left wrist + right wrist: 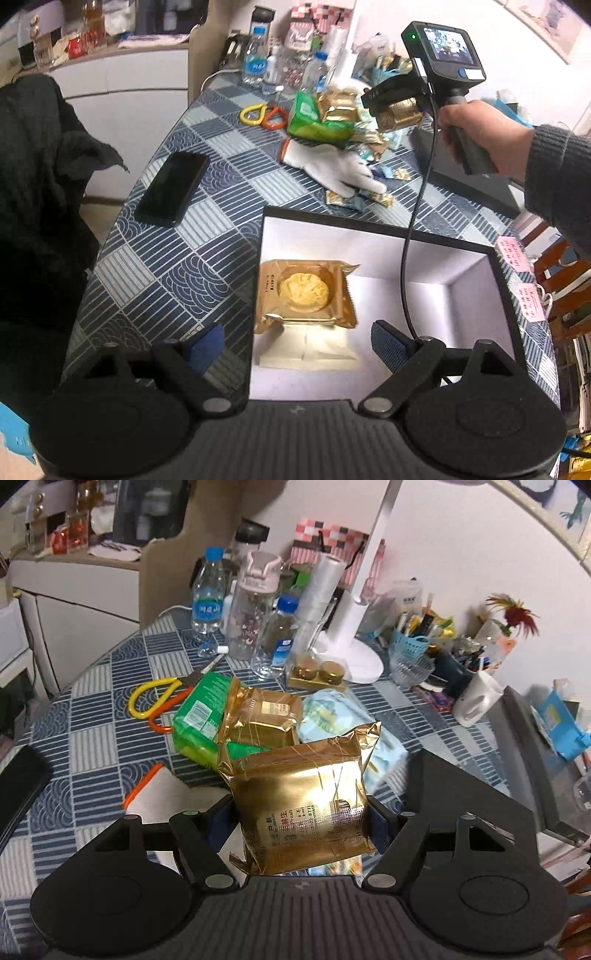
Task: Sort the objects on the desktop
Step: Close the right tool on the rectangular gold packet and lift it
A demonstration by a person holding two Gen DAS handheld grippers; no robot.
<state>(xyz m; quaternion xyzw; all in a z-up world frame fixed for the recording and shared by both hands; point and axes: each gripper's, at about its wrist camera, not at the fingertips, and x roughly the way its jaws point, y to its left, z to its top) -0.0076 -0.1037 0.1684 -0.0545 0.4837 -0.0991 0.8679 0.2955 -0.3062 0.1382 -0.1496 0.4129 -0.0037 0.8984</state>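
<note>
A black box with a white inside (369,226) stands on the checked tablecloth, and one gold mooncake packet (306,291) lies in it. My left gripper (297,345) hangs open over the box, nothing between its blue pads. My right gripper (299,818) is shut on another gold packet (299,797), lifted off the table. The left wrist view shows that gripper (395,114) with the packet in a hand (480,133) beyond the box. A third gold packet (262,716) rests on a green packet (199,712), beside a light blue packet (332,712).
A white glove (332,162) and small sachets (380,199) lie just behind the box. A black phone (171,188) lies to the left, and yellow-and-orange scissors (155,698) are beyond it. Bottles (208,594), a lamp base (354,657) and pen holders (413,642) crowd the far edge.
</note>
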